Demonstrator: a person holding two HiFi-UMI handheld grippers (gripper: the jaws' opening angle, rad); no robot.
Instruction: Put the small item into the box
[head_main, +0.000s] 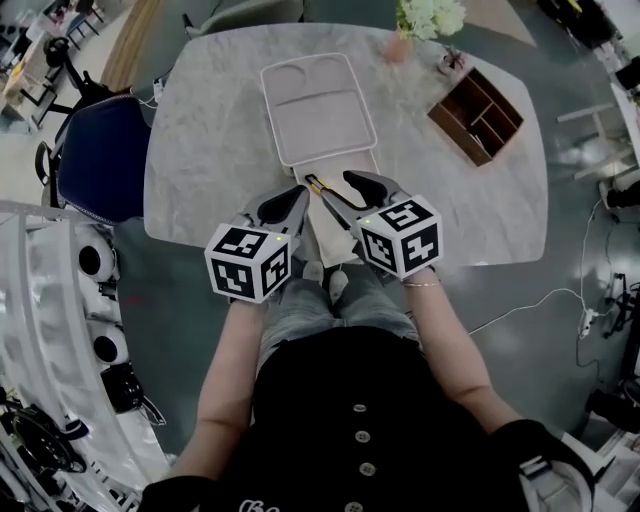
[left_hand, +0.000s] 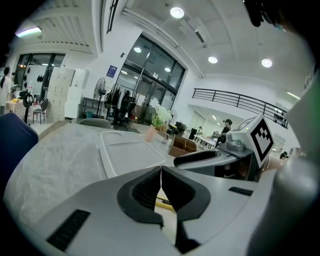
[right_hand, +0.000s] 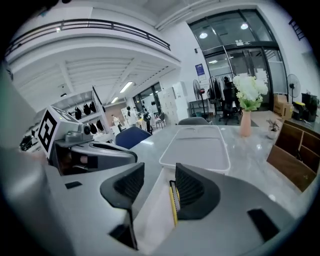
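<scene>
The small item (head_main: 318, 186), a slim yellow-and-black strip, is seen lying in the open white box (head_main: 345, 165). Its long axis is set on a diagonal, from far left to near right. The box is placed at the near edge of the counter (head_main: 210, 130), and its lid (head_main: 318, 105) is laid flat just beyond it.

The left gripper (head_main: 300, 192) is held over the box's left side. Its jaws are clenched tip to tip and nothing is gripped. The right gripper (right_hand: 155, 187) is held with its jaws spread wide and released, and the item (right_hand: 173, 202) is seen beside the right-hand pad.

The counter is of pale marble. A blue chair (head_main: 100, 155) is set at its left. A vase of flowers (head_main: 415, 25) and a wooden organizer (head_main: 478, 115) are placed at its far right. A grey floor is seen around it.
</scene>
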